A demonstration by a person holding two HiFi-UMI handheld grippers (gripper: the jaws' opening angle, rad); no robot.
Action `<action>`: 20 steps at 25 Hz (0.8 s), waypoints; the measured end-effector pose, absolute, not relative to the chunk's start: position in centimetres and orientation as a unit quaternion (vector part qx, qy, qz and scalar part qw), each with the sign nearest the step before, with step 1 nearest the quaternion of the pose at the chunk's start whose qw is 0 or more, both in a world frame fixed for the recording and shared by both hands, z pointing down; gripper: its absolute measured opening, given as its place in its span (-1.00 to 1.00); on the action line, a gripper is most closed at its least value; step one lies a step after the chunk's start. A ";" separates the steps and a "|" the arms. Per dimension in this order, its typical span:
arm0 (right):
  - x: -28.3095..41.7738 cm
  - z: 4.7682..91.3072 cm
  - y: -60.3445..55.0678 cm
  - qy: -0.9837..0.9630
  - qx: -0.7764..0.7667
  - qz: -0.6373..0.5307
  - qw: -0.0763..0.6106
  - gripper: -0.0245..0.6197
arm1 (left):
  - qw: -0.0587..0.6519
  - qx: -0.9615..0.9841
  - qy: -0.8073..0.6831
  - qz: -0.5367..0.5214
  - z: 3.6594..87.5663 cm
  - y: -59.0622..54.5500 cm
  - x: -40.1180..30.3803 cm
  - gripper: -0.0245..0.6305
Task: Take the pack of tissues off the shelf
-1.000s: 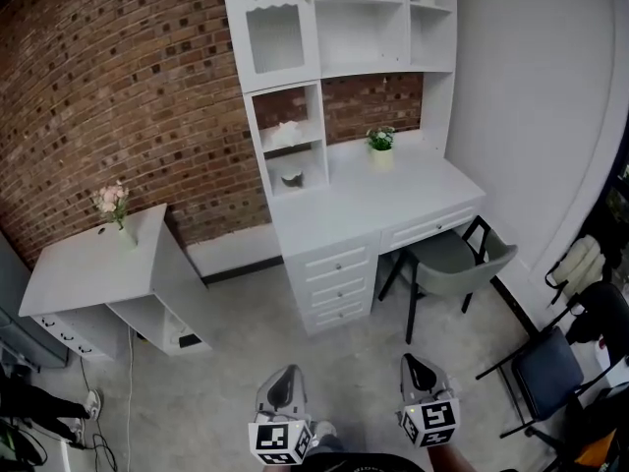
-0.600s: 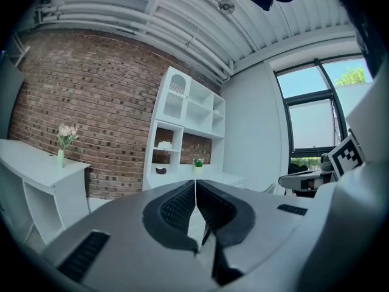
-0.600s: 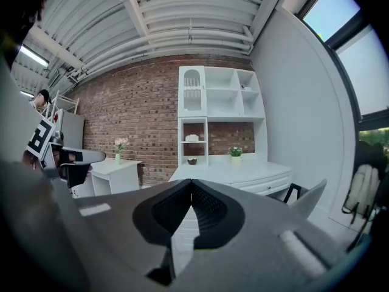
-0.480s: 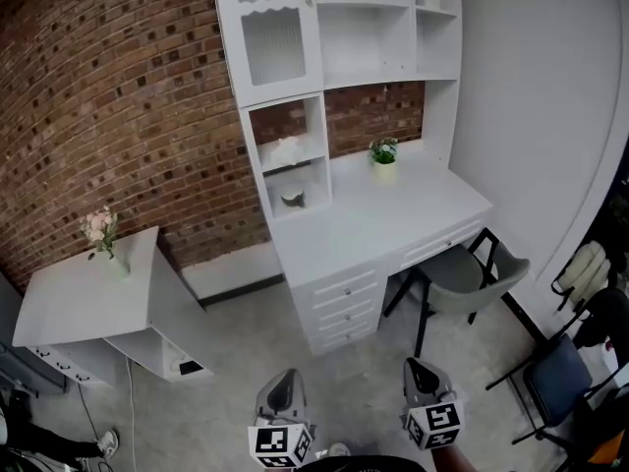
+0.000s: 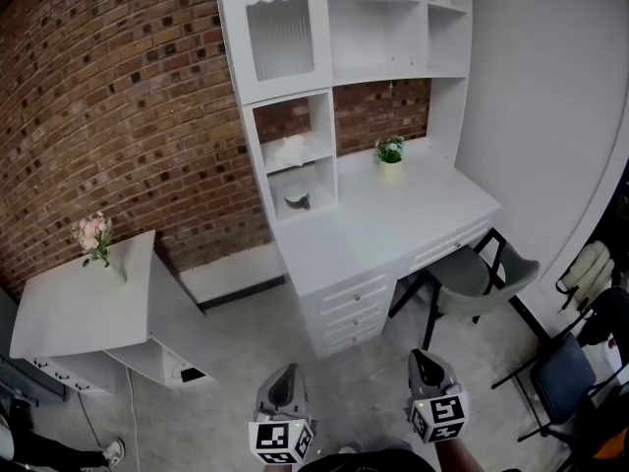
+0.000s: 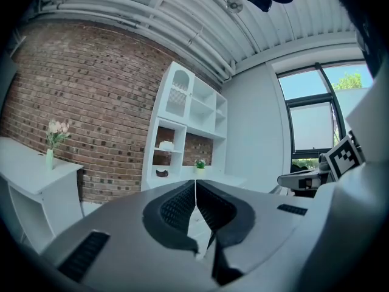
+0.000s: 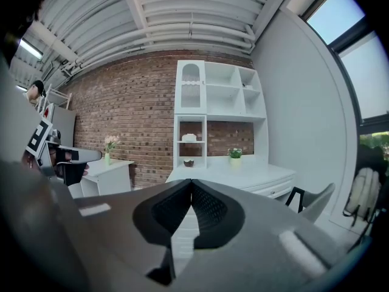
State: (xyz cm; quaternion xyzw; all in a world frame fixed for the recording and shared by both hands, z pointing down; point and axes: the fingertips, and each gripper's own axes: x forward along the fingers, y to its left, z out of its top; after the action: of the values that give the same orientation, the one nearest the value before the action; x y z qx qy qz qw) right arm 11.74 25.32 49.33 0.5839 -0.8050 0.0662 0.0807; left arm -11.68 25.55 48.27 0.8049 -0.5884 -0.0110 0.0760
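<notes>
The white shelf unit (image 5: 285, 37) looms a little larger in the head view than a second ago, so the person is closing on it. The pack of tissues (image 5: 289, 150) lies in its upper open cubby, well apart from the left gripper (image 5: 283, 380) and right gripper (image 5: 425, 364), both with jaws pressed together on nothing; the reach is likely yet to start

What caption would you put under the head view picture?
Left gripper and right gripper, both shut, face the white desk whose shelf holds the tissue pack.

The desk (image 5: 393, 226), shelf (image 5: 285, 92) and pack of tissues (image 5: 289, 151) are white; brick wall (image 5: 118, 116) red-brown; floor (image 5: 246, 354) grey; plant (image 5: 390, 148) green.
</notes>
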 end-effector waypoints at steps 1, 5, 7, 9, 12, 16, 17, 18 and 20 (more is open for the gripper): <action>11.8 49.3 25.1 -0.803 0.586 0.067 0.080 -0.91 | 0.078 0.805 -0.589 -0.010 48.4 25.4 -11.9 -0.89; 11.9 49.1 24.3 -0.800 0.591 0.066 0.081 -0.91 | 0.083 0.805 -0.587 -0.006 48.7 24.8 -12.1 -0.89; 12.0 49.1 23.8 -0.799 0.592 0.066 0.078 -0.91 | 0.087 0.805 -0.587 -0.004 49.0 24.5 -12.1 -0.89; 12.2 49.1 23.1 -0.799 0.592 0.066 0.075 -0.91 | 0.090 0.804 -0.587 -0.003 49.2 23.9 -11.8 -0.89; 12.5 49.5 21.8 -0.801 0.589 0.078 0.066 -0.91 | 0.092 0.802 -0.590 0.001 49.6 22.9 -11.5 -0.89; 12.6 49.6 19.6 -0.806 0.583 0.083 0.064 -0.91 | 0.092 0.795 -0.600 0.004 49.8 21.2 -11.7 -0.89; 12.7 49.6 19.0 -0.807 0.581 0.082 0.068 -0.91 | 0.091 0.793 -0.602 0.003 49.7 20.7 -11.7 -0.89; 12.8 49.6 18.3 -0.808 0.579 0.080 0.071 -0.91 | 0.089 0.792 -0.604 0.003 49.7 20.1 -11.7 -0.89; 13.3 49.7 16.8 -0.810 0.577 0.073 0.076 -0.91 | 0.088 0.788 -0.609 0.003 49.6 18.8 -11.8 -0.89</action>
State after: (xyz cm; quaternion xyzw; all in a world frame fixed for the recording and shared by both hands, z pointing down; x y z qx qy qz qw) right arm 13.34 16.75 49.73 0.5769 -0.8100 0.0727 0.0762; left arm -11.80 18.78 49.63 0.7882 -0.6091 0.0026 0.0879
